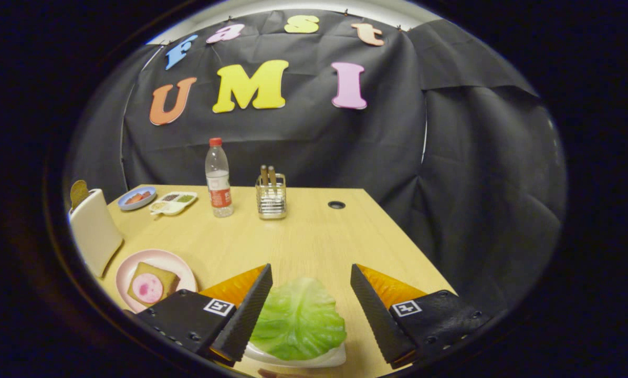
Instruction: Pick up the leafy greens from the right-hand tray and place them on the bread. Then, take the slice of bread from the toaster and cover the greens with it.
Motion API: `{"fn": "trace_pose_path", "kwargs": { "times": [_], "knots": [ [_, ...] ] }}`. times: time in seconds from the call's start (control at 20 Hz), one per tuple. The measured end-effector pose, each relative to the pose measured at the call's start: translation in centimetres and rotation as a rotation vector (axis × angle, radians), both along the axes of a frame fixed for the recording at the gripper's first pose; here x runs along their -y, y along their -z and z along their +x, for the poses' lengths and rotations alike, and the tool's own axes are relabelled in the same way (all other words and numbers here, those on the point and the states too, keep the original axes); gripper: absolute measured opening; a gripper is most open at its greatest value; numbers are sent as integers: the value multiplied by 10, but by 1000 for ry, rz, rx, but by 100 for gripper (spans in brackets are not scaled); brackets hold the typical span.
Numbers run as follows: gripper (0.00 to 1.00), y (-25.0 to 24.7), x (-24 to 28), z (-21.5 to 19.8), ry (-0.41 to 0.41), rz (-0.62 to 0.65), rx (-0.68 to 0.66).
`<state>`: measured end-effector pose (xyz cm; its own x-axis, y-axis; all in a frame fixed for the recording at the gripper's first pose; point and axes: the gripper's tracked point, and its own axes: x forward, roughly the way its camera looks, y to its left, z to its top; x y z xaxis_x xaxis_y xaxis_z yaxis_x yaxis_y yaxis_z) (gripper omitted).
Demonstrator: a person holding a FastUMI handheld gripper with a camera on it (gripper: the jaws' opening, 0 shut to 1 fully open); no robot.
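First step, the pick: the claw [310,299] hangs wide open and empty, its fingers either side of the lettuce leaf [298,320] on its white tray [314,360]. Next: lower, close, then carry left to the bread [153,284] on the pink plate [130,270]

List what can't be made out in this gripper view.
- White tray under the lettuce leaf: mostly covered by the leaf and the open tongs.
- Divided dish and blue dish: contents too small.
- Toaster: slot hidden; a brown edge pokes out.
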<state>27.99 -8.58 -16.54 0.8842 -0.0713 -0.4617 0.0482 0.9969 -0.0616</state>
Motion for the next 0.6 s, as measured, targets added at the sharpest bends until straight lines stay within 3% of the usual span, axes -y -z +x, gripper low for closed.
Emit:
{"fn": "trace_pose_path", "kwargs": {
  "times": [0.2, 0.3, 0.55, 0.6],
  "knots": [
    [93, 43, 3, 14, 1, -7, -113],
    [88, 53, 5, 16, 5, -12, -142],
    [68, 57, 4, 18, -6, 4, -137],
    [58, 56, 6, 18, -2, -2, -135]
  ]
}}
